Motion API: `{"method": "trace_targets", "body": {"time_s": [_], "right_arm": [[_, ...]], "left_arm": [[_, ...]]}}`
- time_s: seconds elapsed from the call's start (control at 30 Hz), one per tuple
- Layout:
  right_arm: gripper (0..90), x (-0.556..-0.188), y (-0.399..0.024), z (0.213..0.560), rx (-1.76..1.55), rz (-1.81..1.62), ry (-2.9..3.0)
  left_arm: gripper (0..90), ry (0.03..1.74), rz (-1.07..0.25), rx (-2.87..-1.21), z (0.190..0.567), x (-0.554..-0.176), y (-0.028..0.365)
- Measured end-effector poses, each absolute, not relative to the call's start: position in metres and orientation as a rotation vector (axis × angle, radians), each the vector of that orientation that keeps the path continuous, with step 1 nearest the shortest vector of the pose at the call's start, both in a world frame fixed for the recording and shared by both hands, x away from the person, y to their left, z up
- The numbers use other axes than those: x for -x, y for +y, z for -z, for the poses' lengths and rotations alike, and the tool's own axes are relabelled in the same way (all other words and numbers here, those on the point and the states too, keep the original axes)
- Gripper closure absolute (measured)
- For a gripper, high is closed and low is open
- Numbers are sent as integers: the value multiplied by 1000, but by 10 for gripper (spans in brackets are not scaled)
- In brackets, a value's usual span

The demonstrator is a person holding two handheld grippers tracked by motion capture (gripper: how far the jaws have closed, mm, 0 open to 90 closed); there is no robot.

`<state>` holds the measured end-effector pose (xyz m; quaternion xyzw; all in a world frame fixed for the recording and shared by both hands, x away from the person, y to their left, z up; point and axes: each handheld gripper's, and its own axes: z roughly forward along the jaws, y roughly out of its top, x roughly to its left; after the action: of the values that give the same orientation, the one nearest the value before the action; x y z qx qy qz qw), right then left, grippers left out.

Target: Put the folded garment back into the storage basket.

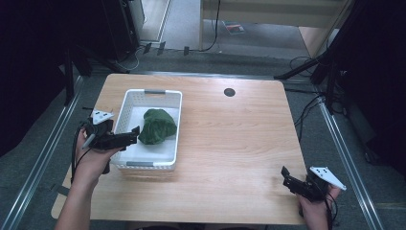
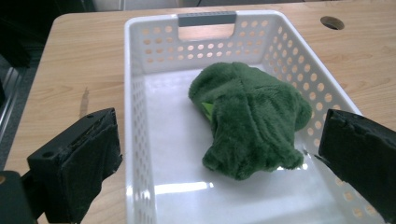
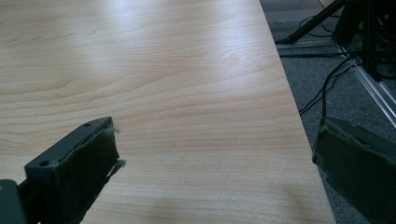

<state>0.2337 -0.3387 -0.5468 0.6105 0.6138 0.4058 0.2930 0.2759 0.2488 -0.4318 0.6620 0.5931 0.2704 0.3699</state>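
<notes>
Here, left hand-held gripper (image 2: 219,154) wide over basket (image 2: 135,121) rim, right hand-held gripper (image 3: 215,158) wide at table (image 3: 187,93) edge

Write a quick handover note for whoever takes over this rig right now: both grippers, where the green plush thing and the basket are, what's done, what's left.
Left gripper: open, at the near left rim of the white basket, jaws either side of the green plush toy, not gripping it.
Right gripper: open, holding nothing, over the near right corner of the table.
Toy lies inside the basket, toward its right wall; the basket stands on the table's left side.
Done: left gripper lined up on the toy.
Left, probably: close on the toy and lift it.
</notes>
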Motion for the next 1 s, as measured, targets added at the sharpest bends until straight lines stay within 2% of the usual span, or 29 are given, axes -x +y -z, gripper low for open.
{"method": "trace_targets", "body": {"time_s": [1.0], "right_arm": [[4, -234, -338, 547, -1634, -1078, 1634]], "left_arm": [[0, 1583, -717, -1557, 479, -210, 323]]}}
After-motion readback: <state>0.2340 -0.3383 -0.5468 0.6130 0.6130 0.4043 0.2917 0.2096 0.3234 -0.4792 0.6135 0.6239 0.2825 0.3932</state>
